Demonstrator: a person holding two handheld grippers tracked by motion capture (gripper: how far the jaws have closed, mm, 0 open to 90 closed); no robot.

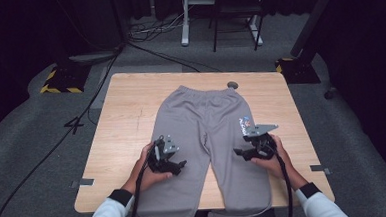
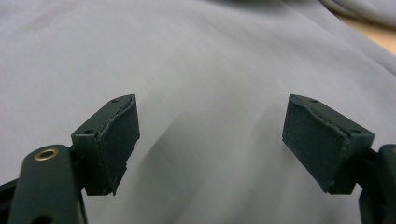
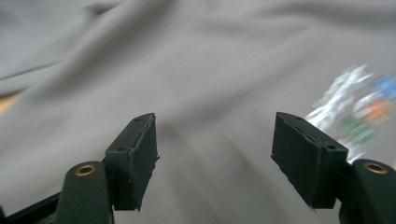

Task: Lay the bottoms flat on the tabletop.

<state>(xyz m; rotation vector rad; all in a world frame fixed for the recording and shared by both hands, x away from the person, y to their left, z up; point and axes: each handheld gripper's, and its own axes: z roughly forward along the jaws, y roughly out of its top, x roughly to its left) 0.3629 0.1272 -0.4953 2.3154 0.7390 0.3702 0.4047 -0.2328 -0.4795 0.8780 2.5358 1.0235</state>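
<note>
Grey carpet lies all around one light wooden table. One pair of soft grey sweatpants lies flat in the middle of the frame, legs hanging over the near edge. Two grippers hover over the legs, left gripper and right gripper, both spread wide, gripping nothing. Bare wood is free on both sides. Up close, the right gripper view shows a blurry colourful print.

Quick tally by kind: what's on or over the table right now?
Grey sweatpants: 1, spread flat, legs hanging off the near edge
Handheld grippers: 2, left gripper and right gripper, both open over the pant legs
Small dark round thing at the far edge of the table: 1, too small to identify
Total: 4
</note>
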